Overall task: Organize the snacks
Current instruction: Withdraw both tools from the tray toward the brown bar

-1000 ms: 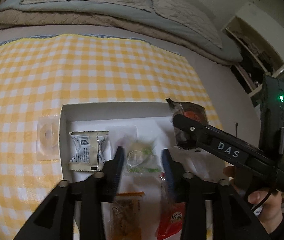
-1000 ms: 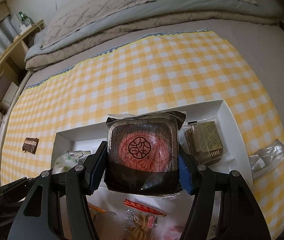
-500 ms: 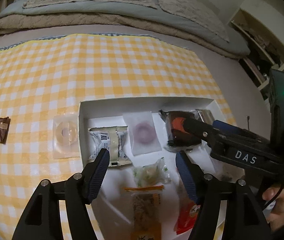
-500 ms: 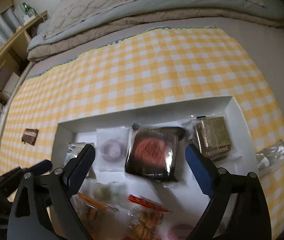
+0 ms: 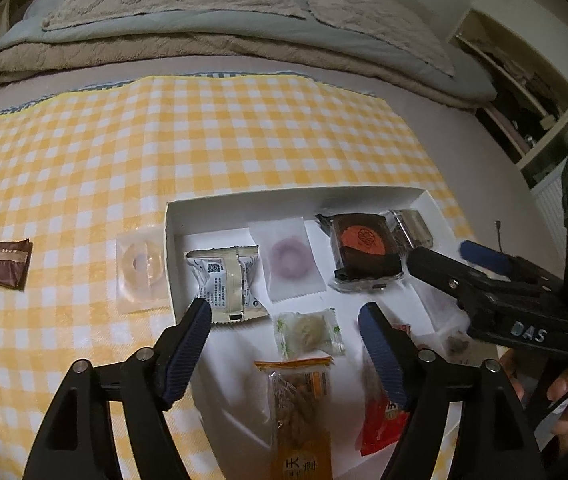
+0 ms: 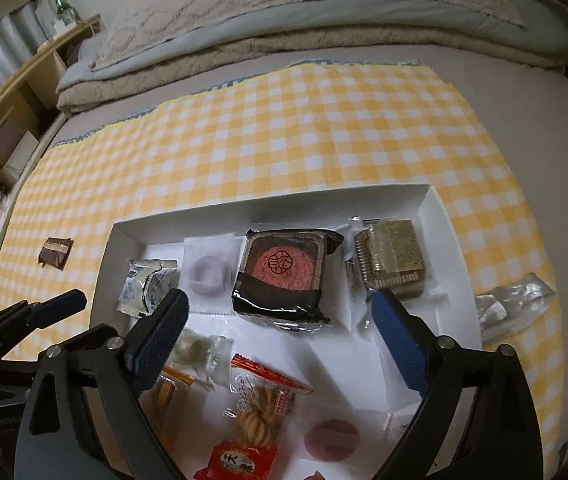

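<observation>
Right now: shallow white card tray (image 6: 436,216) on yellow-white checked cloth (image 6: 284,136), soft bedding behind. In tray, back row: crinkly white foil pkt (image 6: 146,286), frosted sachet w/ purple ring (image 6: 210,274), glossy black square mooncake pack (image 6: 284,276) w/ red round stamp, ribbed gold-clear box (image 6: 392,258). Nearer me: green-white twist candy (image 5: 308,330), clear bag of twisted fried snacks (image 6: 258,420).

Outside tray: clear round-lidded pkt (image 5: 142,268) touching its left wall, brown wrapper (image 5: 4,264) well apart, crumpled clear bag (image 6: 512,308) off right side.

R gripper (image 6: 280,320): jaws just been opening, v. wide, nothing between pads; mooncake pack lies flat in tray just beyond tips. L gripper (image 5: 284,320): jaws also just been opening, moderately wide, empty, above the green candy.
</observation>
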Motion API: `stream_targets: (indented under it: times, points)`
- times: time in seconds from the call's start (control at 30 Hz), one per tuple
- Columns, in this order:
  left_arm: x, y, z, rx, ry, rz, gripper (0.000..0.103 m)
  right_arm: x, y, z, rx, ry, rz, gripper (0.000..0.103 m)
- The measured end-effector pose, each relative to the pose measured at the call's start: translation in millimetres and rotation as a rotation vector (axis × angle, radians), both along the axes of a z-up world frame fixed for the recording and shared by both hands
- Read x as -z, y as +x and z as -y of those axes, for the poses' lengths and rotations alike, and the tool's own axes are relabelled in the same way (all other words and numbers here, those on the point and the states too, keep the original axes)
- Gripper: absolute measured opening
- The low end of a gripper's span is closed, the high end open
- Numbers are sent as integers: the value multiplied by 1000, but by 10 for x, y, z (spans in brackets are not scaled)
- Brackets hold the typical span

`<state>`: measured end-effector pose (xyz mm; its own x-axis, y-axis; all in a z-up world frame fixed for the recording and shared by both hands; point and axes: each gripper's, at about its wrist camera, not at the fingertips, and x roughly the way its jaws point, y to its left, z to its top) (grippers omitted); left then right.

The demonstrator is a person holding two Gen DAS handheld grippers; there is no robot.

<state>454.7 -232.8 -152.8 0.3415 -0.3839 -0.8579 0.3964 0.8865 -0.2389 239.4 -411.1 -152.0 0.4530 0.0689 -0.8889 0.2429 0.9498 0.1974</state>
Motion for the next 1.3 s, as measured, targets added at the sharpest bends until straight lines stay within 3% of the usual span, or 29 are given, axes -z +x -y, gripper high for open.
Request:
stream_targets:
  times: [0.2, 0.73, 1.17, 1.3]
  points:
    - [-128, -116, -62, 5, -2, 34, 103, -149, -149, -18, 11, -38, 19, 103]
    - [-589, -546, -403, 13, 14, 127, 103, -631, -467, -128, 60, -108, 91, 103]
    - [-1140, -777, -1116, -54, -33, 226, 103, -1170, -677, -462, 39, -134, 202, 103]
    - [-1324, -890, -1353, -67, -8, 287, 103, -1339, -719, -597, 29, -123, 244, 103]
